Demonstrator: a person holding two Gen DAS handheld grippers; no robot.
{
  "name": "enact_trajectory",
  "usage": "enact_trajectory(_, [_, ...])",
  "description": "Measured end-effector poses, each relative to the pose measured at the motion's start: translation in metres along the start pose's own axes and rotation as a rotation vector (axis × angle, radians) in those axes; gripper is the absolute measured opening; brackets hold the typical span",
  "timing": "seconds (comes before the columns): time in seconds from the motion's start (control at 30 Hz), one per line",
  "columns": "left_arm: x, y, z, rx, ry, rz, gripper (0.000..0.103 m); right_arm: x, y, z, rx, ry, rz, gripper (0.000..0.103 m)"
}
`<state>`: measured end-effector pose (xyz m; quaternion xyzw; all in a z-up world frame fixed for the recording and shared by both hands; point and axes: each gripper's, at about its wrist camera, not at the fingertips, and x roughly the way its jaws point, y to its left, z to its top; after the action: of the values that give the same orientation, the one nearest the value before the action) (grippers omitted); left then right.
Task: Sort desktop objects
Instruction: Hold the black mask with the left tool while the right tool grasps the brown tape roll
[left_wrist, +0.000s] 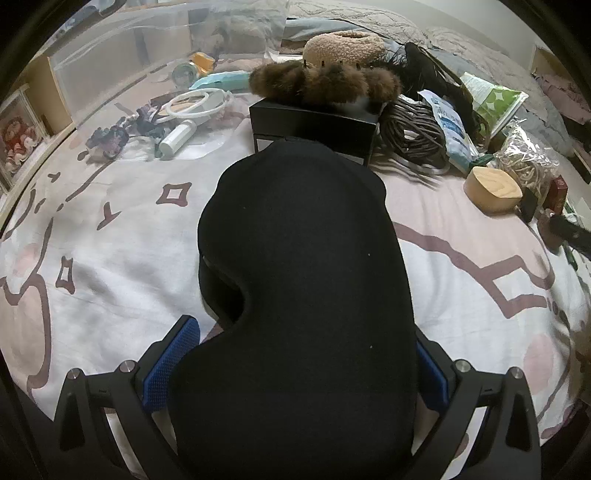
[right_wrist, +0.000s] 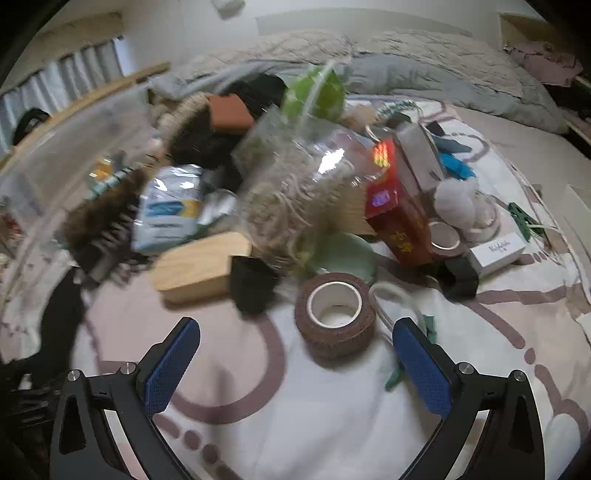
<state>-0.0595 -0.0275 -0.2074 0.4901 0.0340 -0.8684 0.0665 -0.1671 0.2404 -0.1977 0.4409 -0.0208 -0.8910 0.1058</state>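
Clamped between the blue-padded fingers of the left gripper, a soft black moulded pouch is held just short of the black rectangular box. A carry step is judged in hand; a set-down spot is needed next. Bare patterned bedsheet lies left of that box, clutter right. The right gripper is spread wide and empty, beside a brown tape roll.

No lettering is legible: print on the red box, white box and blue-white packet is blurred.
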Motion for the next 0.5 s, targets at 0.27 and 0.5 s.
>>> enact_trajectory(0.27, [-0.005,0.009,0.004,-0.045,-0.016,-0.062,0.102,-0.007,0.000,-0.002,-0.003,-0.048,-0.070,0.077])
enact_trajectory(0.5, [-0.010,0.012,0.005,-0.048,-0.036,-0.077,0.098,-0.014,-0.002,-0.004,-0.003,-0.076,-0.139,0.042])
